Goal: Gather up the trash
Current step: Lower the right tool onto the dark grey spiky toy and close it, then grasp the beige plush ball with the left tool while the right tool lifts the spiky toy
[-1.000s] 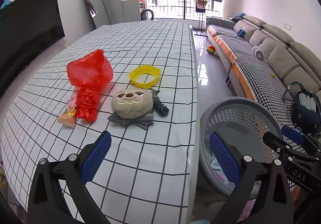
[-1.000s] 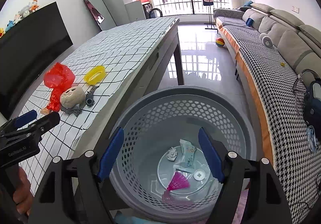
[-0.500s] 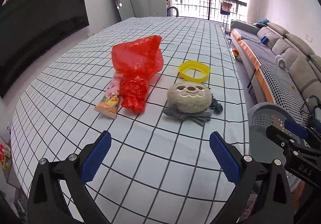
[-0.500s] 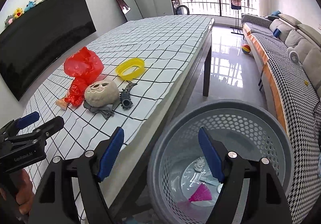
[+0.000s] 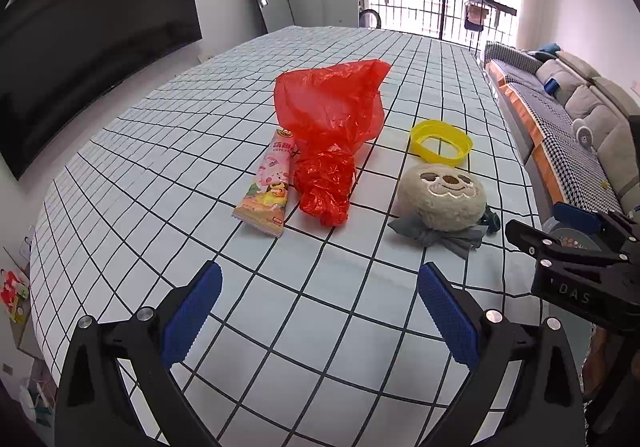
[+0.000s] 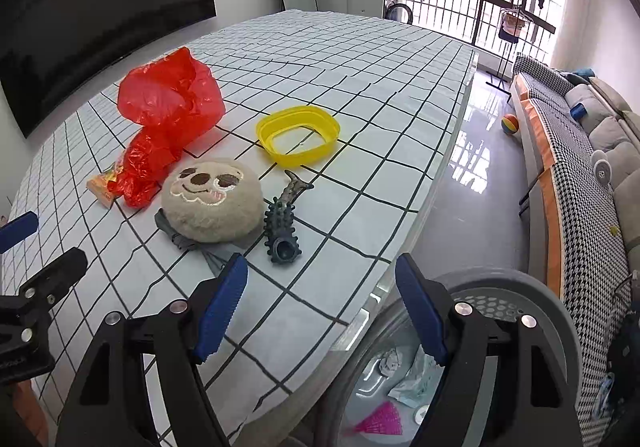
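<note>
Checked table [image 5: 160, 151]: red bag [image 5: 328, 119], snack packet [image 5: 266, 191], plush [image 5: 440, 199].

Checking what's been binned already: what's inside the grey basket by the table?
In the right wrist view the grey basket holds a pink fan-shaped scrap, a pale wrapper and a small crumpled piece. The right gripper and the rim cover the rest.

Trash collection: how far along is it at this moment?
Partly done: the grey basket already holds scraps. Nothing is in hand; the left gripper and right gripper are open and empty. The red plastic bag and snack wrapper are still on the table.
</note>
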`<move>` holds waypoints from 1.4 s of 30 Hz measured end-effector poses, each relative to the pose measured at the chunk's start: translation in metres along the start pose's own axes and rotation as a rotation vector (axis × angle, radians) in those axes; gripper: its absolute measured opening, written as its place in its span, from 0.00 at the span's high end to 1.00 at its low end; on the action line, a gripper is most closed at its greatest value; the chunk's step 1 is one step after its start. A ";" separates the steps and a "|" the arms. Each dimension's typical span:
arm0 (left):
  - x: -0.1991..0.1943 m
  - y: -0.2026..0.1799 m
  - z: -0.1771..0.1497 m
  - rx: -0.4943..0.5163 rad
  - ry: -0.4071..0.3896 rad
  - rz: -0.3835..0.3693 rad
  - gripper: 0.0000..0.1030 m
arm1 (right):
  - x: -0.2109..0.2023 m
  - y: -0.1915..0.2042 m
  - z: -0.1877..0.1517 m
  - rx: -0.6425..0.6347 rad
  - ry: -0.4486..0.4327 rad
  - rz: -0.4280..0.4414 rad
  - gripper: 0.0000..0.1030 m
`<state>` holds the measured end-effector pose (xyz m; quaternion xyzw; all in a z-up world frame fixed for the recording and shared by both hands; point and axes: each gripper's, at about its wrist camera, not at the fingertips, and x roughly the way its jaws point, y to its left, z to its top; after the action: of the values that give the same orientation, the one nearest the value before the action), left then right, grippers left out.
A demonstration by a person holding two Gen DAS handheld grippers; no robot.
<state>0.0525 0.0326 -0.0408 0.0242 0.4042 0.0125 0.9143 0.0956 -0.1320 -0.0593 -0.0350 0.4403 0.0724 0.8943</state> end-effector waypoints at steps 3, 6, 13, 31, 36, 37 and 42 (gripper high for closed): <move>0.003 0.003 0.000 -0.005 0.007 -0.006 0.06 | 0.014 0.003 0.007 -0.023 0.026 -0.011 0.29; 0.006 0.004 0.001 -0.007 0.014 -0.010 0.07 | 0.024 0.008 0.011 -0.056 0.052 -0.029 0.29; 0.011 0.008 0.001 -0.016 0.023 -0.013 0.07 | 0.038 0.017 0.021 -0.109 0.069 -0.054 0.33; 0.012 -0.005 0.001 -0.010 0.042 -0.041 0.06 | 0.043 0.027 0.023 -0.095 0.086 0.025 0.78; 0.010 -0.012 0.003 -0.009 0.043 -0.048 0.06 | 0.029 0.007 0.016 -0.021 0.061 0.053 0.79; 0.010 -0.013 0.003 -0.008 0.043 -0.050 0.06 | 0.025 0.003 0.014 -0.006 0.056 0.052 0.79; 0.010 -0.025 0.011 -0.003 0.038 -0.067 0.06 | 0.000 -0.011 -0.002 0.053 0.021 0.053 0.79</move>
<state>0.0671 0.0078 -0.0420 0.0091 0.4220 -0.0168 0.9064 0.0955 -0.1431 -0.0601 -0.0004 0.4521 0.0840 0.8880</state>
